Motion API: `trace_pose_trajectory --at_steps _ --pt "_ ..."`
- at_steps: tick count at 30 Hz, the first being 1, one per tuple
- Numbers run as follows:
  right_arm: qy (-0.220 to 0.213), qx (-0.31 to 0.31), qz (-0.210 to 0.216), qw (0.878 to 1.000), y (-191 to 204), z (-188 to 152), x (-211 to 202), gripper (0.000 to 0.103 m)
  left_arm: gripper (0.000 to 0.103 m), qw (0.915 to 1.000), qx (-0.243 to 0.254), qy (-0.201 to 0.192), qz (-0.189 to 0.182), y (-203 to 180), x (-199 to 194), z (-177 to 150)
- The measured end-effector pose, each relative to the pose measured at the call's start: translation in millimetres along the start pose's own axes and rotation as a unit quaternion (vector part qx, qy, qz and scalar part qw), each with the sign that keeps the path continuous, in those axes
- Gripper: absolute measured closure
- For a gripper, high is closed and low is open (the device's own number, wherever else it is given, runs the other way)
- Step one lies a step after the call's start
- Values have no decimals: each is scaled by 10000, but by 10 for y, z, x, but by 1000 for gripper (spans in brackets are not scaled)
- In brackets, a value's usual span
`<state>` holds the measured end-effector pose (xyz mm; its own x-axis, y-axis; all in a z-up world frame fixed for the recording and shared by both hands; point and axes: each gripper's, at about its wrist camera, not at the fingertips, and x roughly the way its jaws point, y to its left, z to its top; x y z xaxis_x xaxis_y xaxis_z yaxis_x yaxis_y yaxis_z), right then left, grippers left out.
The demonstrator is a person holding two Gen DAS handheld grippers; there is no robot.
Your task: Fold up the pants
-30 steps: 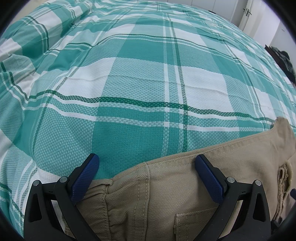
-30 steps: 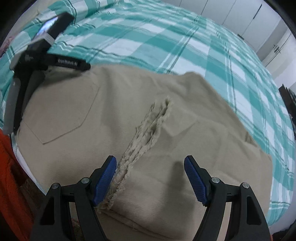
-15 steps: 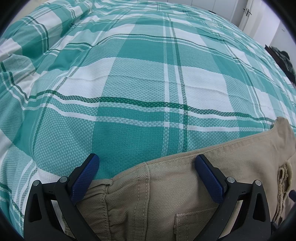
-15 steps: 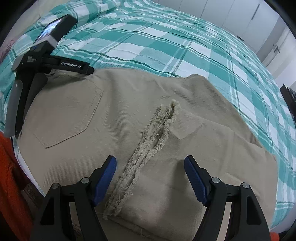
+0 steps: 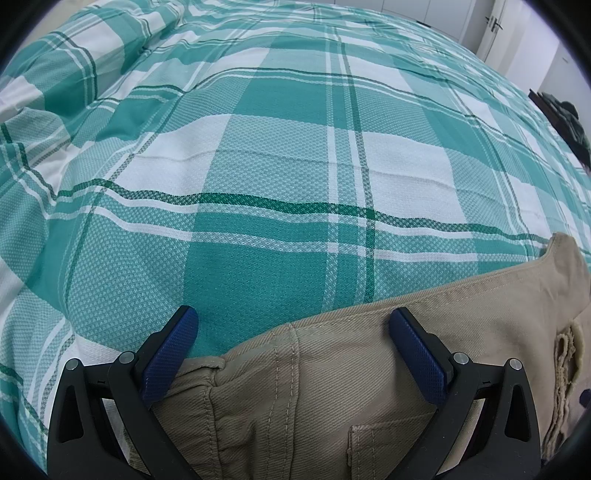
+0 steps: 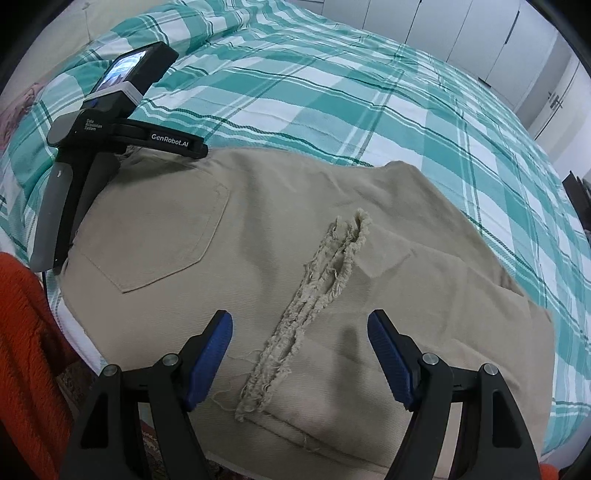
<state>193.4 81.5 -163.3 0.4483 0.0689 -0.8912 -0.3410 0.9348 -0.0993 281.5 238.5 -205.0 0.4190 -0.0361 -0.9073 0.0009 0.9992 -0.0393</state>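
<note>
Folded beige cotton pants (image 6: 258,236) lie near the plaid bed's (image 5: 295,155) edge; my left gripper (image 5: 291,332) and right gripper (image 6: 299,336), lifted slightly, hover released, signalling the fold is nearly complete.

"GenRobot.AI" on left gripper (image 6: 173,146)

Pants (image 6: 258,236): plain beige twill, paler frayed hem strip (image 6: 314,295). Bed cover (image 5: 277,166): teal and white plaid, thin dark green lines. Right gripper (image 6: 299,350): black frame, blue textured pads (image 6: 388,354). Left gripper (image 5: 291,350): same black and blue. Orange knit fabric (image 6: 22,332) left of right gripper. White cupboards (image 6: 443,29) beyond.
</note>
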Motion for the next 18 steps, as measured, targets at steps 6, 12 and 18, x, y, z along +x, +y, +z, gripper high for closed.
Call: trace_pose_trajectory --at_steps 6,12,18 --pt "68 67 -14 10000 -34 -11 23 28 0 10000 0 0 0 -3 -1 -1" --pt "158 79 -23 9998 -17 -26 91 28 0 10000 -1 0 2 -3 -2 -2" --pt "165 73 -44 9998 -15 -26 99 28 0 10000 -1 0 2 -4 -2 -2"
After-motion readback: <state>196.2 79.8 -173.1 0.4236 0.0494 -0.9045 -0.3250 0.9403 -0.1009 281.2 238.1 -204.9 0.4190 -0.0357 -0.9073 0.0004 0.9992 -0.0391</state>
